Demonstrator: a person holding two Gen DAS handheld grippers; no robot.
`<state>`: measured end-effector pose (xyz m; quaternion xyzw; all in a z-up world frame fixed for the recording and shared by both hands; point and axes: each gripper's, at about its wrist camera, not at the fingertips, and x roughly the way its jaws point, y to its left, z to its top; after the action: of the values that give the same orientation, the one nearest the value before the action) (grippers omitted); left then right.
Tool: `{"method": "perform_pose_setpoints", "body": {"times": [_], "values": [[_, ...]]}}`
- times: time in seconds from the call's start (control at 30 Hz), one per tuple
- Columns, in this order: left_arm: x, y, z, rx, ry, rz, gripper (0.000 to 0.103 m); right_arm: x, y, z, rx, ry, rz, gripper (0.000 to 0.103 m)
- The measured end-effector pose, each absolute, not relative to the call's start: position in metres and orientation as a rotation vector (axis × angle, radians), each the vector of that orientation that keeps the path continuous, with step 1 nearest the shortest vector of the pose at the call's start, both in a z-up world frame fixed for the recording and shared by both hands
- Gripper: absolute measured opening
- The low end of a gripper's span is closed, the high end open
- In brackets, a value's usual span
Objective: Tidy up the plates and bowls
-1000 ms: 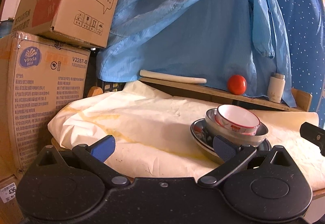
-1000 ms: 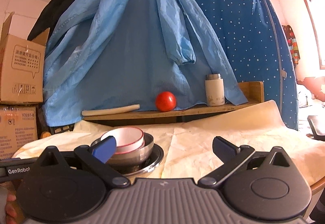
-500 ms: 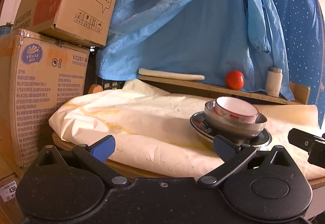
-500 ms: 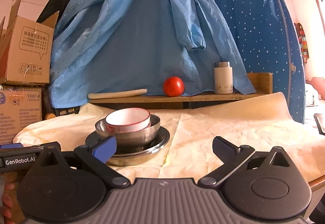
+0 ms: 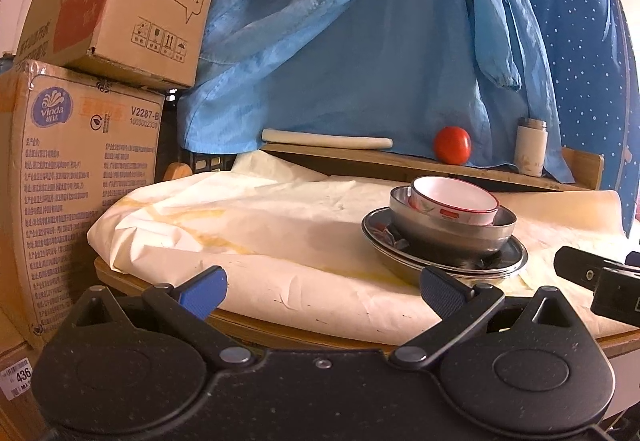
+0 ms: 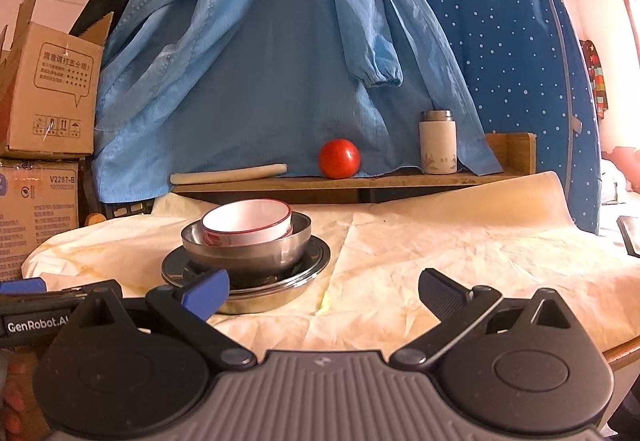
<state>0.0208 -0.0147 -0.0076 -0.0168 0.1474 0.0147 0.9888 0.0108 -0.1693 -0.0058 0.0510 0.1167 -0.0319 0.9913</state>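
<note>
A white bowl with a red rim (image 5: 456,201) (image 6: 248,225) sits inside a steel bowl (image 5: 452,229) (image 6: 248,251), which stands on stacked steel plates (image 5: 444,257) (image 6: 248,281) on the paper-covered table. My left gripper (image 5: 320,291) is open and empty, short of the table's front edge, left of the stack. My right gripper (image 6: 324,291) is open and empty, just before the stack and to its right. The right gripper's body shows at the right edge of the left wrist view (image 5: 600,281).
A wooden shelf (image 6: 360,181) behind the table holds a rolling pin (image 6: 228,175), a tomato (image 6: 339,159) and a white flask (image 6: 437,143). Blue cloth hangs behind. Cardboard boxes (image 5: 80,161) stand at the left. Cream paper (image 6: 440,241) covers the table.
Both grippers have drawn back and lower from the stack, which now lies farther away. Both stay open. The bowls and plates have not moved.
</note>
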Motion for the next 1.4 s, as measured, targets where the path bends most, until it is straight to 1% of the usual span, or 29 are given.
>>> {"method": "perform_pose_setpoints", "body": {"times": [1.4], "values": [[0.0212, -0.0168, -0.008, -0.026, 0.297, 0.025, 0.102, 0.0143, -0.1709, -0.0084, 0.104, 0.261, -0.069, 0.103]]}}
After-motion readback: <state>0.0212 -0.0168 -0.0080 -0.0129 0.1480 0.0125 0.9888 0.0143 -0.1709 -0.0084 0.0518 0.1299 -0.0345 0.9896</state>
